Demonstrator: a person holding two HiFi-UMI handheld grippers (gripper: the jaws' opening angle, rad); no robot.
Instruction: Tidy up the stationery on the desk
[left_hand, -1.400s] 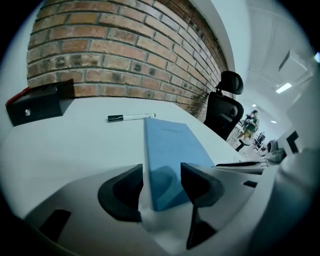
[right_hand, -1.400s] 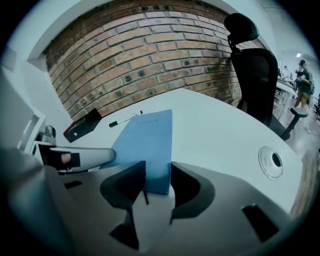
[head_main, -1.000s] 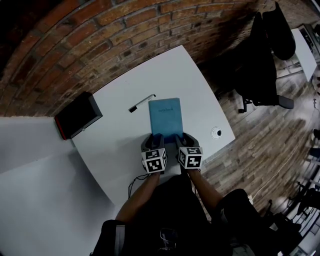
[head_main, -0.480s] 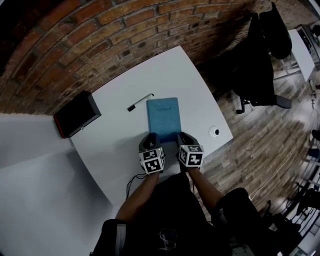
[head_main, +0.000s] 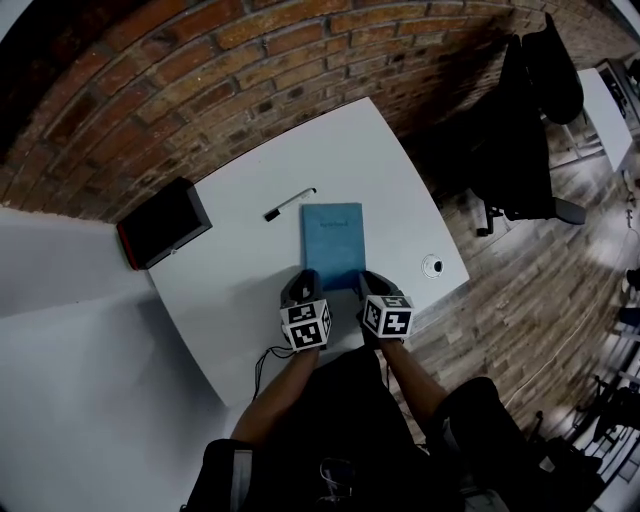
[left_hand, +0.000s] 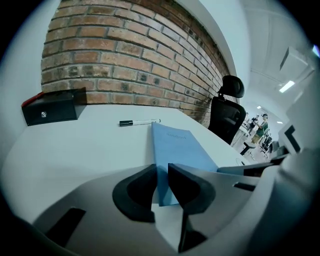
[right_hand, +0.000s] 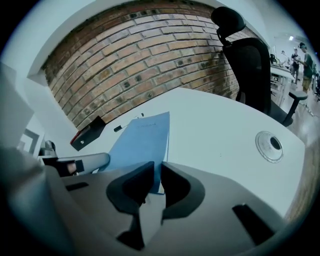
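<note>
Notebook: a thin blue notebook (head_main: 333, 245) lies near the middle of the white surface (head_main: 235, 265), with its short near edge towards the person.
Left gripper: the left gripper (left_hand: 161, 185) has just been closing, and its jaws now pinch the notebook's near left corner between the pads.
Right gripper: the right gripper (right_hand: 157, 182) has likewise just been closing and nips the near right corner, with the cover edge filling the narrow gap.
Weight: probably light, being a slim booklet with few pages.
Stiffness: the cover looks soft, so the far end will likely droop or drag if it is lifted by the near edge alone.
Slip: the cover seems smooth, and a corner hold is shallow, so it could slide out or the cover could peel from the pages.
Where to hold: two corners share the load well, and a deeper bite along the near edge would be safer.
Pen: a white pen (head_main: 288, 205) with a black cap lies just beyond the notebook's far left corner, apart from it.
Elsewhere: a black box (head_main: 163, 223) sits at the surface's left edge, and a round cable port (head_main: 432, 265) sits at the right.
</note>
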